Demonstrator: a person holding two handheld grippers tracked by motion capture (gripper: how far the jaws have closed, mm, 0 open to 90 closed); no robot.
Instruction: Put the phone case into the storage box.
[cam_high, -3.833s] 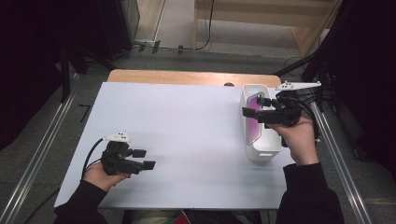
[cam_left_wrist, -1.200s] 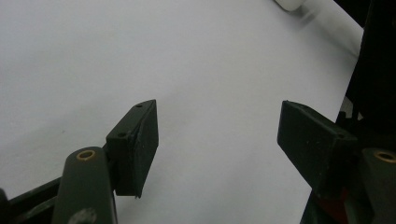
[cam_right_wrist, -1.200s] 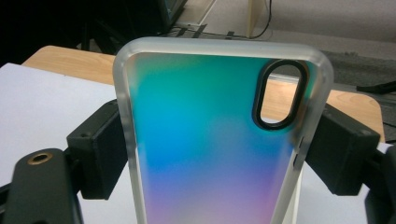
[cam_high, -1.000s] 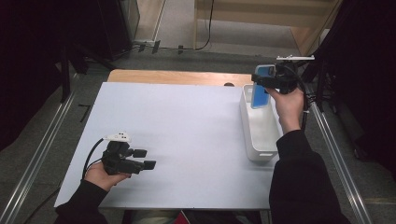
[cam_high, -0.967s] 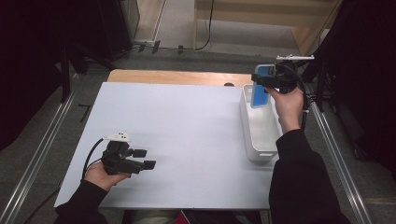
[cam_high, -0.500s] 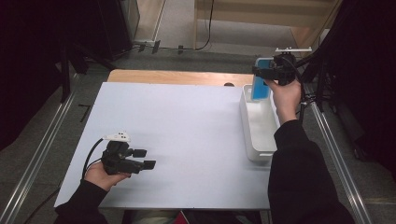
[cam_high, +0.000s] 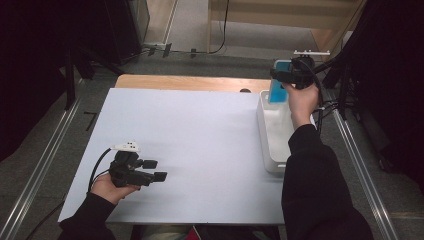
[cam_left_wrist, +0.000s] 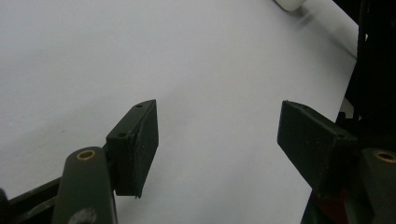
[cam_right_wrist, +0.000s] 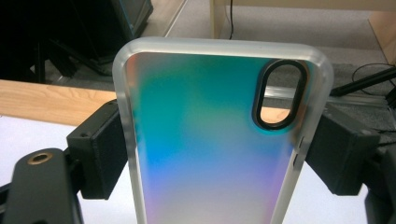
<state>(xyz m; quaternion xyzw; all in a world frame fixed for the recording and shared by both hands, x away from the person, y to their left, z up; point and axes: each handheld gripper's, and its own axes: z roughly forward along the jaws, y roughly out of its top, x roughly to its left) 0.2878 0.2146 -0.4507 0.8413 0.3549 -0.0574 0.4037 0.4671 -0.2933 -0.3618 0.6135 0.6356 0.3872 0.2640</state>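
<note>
right gripper lifted phone case out of white bin.

One iridescent phone case, one white bin and one white table board are on view. Two handheld grippers appear: the left gripper and the right gripper.
</note>
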